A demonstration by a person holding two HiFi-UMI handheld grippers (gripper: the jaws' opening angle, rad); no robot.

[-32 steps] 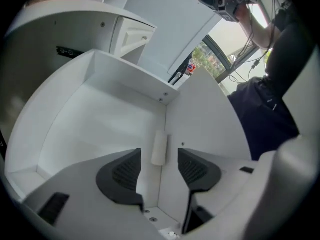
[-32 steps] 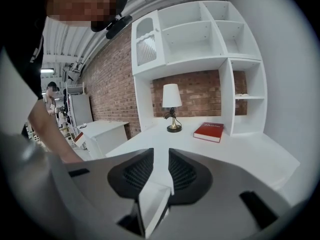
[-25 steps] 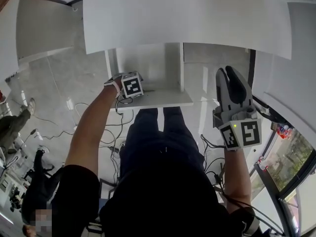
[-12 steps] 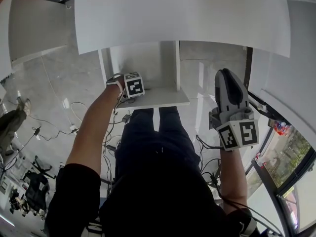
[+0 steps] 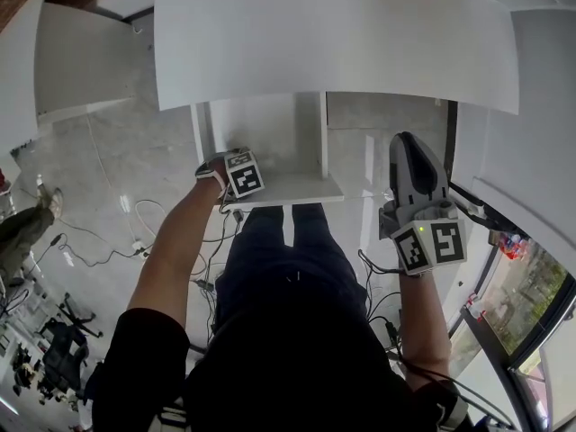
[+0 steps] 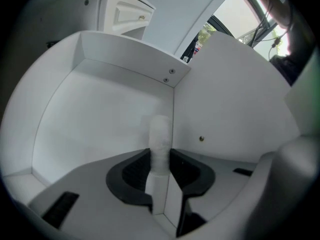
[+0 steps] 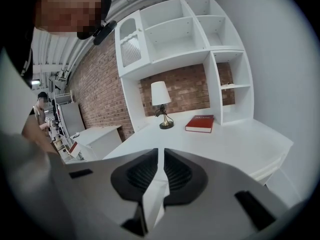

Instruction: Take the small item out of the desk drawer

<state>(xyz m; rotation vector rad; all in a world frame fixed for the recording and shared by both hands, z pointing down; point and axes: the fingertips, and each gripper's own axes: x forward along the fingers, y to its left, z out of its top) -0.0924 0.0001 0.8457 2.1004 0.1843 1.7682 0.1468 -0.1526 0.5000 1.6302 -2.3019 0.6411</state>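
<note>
The white desk drawer [image 5: 290, 188] stands pulled out under the desk top [image 5: 333, 34]. My left gripper [image 5: 241, 173] reaches into it from the left, its tips hidden there in the head view. In the left gripper view a small white cylinder [image 6: 160, 134] stands upright in the drawer's corner [image 6: 173, 86]. The left gripper [image 6: 161, 156] has both dark pads against the cylinder, and its jaws are still closing. My right gripper [image 5: 410, 147] is held up at the right, apart from the drawer. Its jaws [image 7: 161, 156] are closing to a thin slit with nothing between them.
The right gripper view looks across the desk top to a red book [image 7: 200, 123], a table lamp [image 7: 161, 104] and white shelves [image 7: 175, 29] on a brick wall. Cables [image 5: 135, 232] lie on the floor at the left, where another person [image 5: 22, 228] stands.
The left gripper has stayed inside the drawer, shifting only slightly. The right gripper has stayed raised at the right. The head view has shifted a little.
</note>
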